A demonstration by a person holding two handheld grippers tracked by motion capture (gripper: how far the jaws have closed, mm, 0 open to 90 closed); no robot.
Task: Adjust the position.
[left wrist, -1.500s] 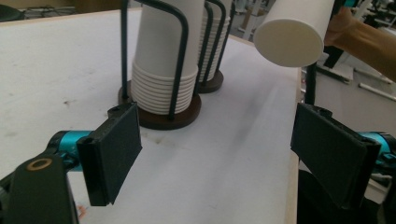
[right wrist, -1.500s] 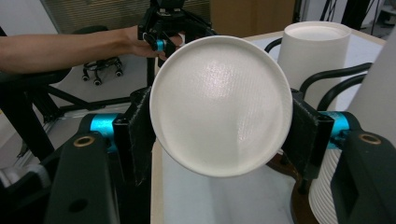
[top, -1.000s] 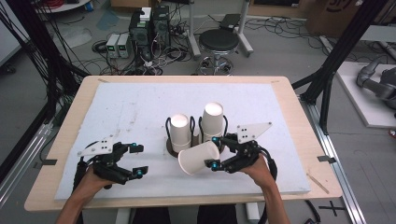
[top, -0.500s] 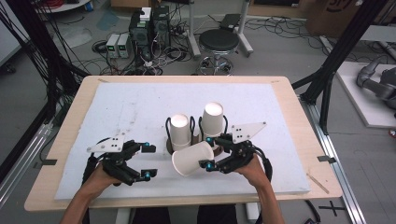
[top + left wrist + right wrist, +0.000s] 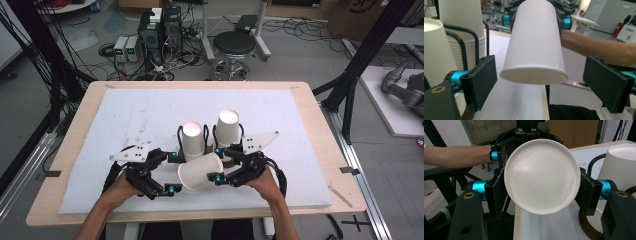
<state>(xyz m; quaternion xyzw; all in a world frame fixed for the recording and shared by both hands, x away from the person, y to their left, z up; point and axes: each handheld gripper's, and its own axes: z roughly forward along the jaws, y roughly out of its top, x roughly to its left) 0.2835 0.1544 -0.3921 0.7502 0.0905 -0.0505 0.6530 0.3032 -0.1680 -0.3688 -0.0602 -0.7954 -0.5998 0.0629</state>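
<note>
A single white paper cup (image 5: 199,171) lies on its side in the air over the table's front. My right gripper (image 5: 218,164) is shut on its base end, and the base (image 5: 541,175) faces the right gripper view between the two pads. The cup's open mouth (image 5: 534,75) points at my left gripper (image 5: 171,172). That gripper is open, its wide-spread jaws flanking the rim without touching it in the left gripper view (image 5: 544,82).
Two stacks of upside-down white cups stand in black wire holders behind the grippers, the left stack (image 5: 192,139) and the right stack (image 5: 227,127). A white foam mat (image 5: 150,110) covers the wooden table. A stool and cables are on the floor beyond.
My left gripper has moved right, up to the cup's mouth. The right gripper has carried the cup slightly left toward it.
</note>
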